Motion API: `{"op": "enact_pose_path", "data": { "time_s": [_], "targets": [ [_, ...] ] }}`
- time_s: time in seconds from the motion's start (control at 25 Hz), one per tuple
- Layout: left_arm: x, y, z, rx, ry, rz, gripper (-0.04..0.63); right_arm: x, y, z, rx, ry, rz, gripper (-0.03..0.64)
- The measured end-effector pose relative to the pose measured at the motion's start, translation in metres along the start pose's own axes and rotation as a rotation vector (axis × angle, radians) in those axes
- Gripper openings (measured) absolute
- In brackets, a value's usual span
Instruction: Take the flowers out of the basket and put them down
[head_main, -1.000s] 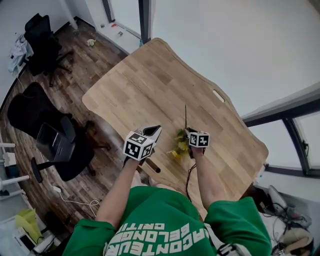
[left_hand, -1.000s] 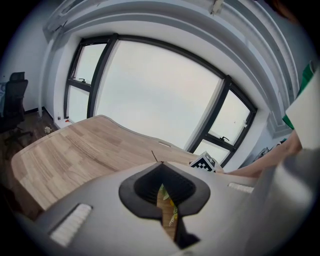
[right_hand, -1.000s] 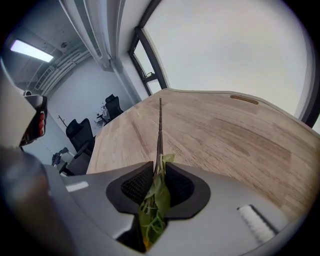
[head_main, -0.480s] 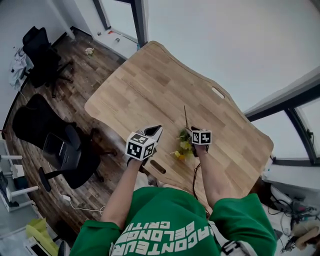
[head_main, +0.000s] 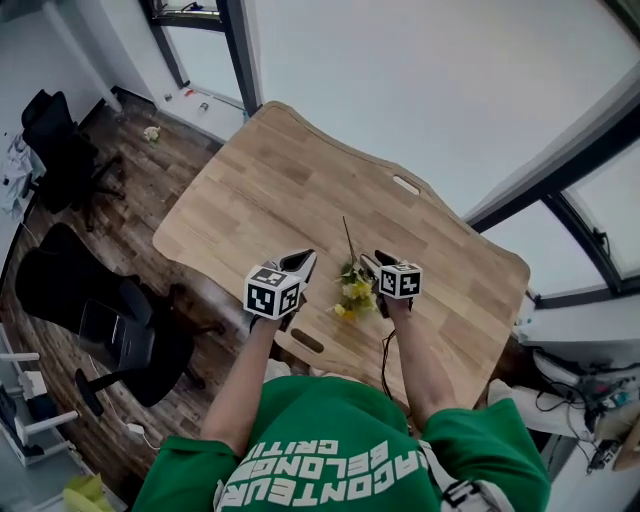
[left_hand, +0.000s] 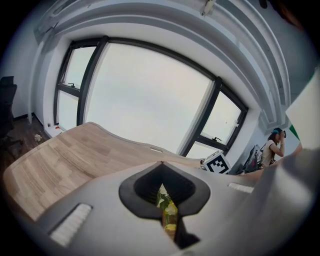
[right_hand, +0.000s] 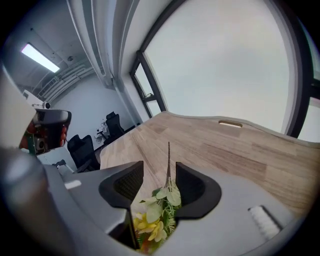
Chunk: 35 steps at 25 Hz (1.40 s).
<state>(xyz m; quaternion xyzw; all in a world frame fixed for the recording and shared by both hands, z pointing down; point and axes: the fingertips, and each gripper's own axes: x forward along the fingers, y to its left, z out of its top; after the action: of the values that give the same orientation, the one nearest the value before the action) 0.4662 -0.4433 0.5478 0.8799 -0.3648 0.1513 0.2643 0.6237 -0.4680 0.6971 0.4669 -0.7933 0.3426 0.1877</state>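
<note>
A small bunch of flowers (head_main: 353, 290), yellow blooms with green leaves and a thin dark stem pointing away from me, lies on the wooden table (head_main: 280, 180). My right gripper (head_main: 372, 264) is just right of it. In the right gripper view its jaws are opening, with the flowers (right_hand: 157, 212) and stem between the pads of the right gripper (right_hand: 159, 172), and neither pad presses on them. My left gripper (head_main: 304, 260) hovers left of the bunch, its tips together. The left gripper (left_hand: 161, 164) shows the flowers (left_hand: 167, 210) only through a narrow slit. No basket is in view.
The table has a slot (head_main: 405, 184) near its far edge and another slot (head_main: 307, 341) near me. Black office chairs (head_main: 95, 320) stand on the wood floor at the left. Windows run behind the table. A person (left_hand: 274, 145) stands far off.
The head view has swung, so the table sits differently in frame. Both grippers stay on either side of the bunch, which stays on the table.
</note>
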Motion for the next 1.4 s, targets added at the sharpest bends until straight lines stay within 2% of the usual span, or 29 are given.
{"op": "enact_pose_path", "data": {
  "time_s": [0.16, 0.4, 0.52, 0.68, 1.12, 1.4],
  "targets": [
    [0.007, -0.014, 0.006, 0.014, -0.001, -0.052, 0.018, -0.028, 0.012, 0.021, -0.026, -0.066, -0.007, 0.188],
    [0.013, -0.047, 0.012, 0.062, 0.002, -0.176, 0.018, -0.089, 0.020, 0.048, -0.025, -0.181, -0.086, 0.115],
    [0.010, -0.051, 0.019, 0.074, -0.022, -0.196, 0.018, -0.121, 0.026, 0.058, -0.012, -0.253, -0.113, 0.085],
    [0.003, -0.054, 0.028, 0.086, -0.051, -0.216, 0.018, -0.162, 0.030, 0.060, -0.001, -0.324, -0.180, 0.008],
    [-0.016, -0.037, 0.048, 0.105, -0.088, -0.235, 0.018, -0.222, 0.056, 0.045, 0.028, -0.388, -0.284, 0.006],
    [-0.024, -0.045, 0.049, 0.159, -0.069, -0.301, 0.018, -0.232, 0.081, 0.037, 0.050, -0.426, -0.331, 0.006]
  ]
}}
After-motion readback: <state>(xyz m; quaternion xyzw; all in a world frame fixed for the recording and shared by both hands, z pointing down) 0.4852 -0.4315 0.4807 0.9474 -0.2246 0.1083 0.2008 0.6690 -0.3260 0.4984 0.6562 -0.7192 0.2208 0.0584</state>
